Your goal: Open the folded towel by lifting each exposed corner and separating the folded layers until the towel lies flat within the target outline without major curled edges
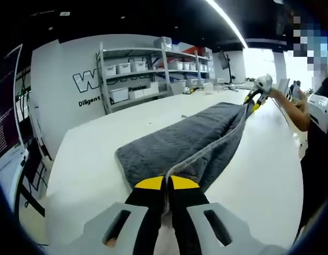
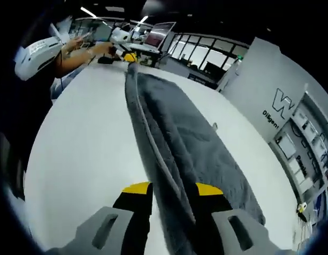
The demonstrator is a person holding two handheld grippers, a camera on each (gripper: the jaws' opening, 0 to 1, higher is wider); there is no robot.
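White worktop [image 1: 89, 175] carries my grey towel [image 1: 174, 143] stretched long; my left gripper [image 1: 166, 183] clamps one end's edge, my right gripper [image 2: 171, 189] clamps the opposite end

Shelving [image 1: 153, 71] (white bins); laptop [image 2: 158, 34]

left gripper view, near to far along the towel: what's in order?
Left gripper shut on the towel's near edge → grey towel stretched across the white table → right gripper at the towel's far end → storage shelves with bins.
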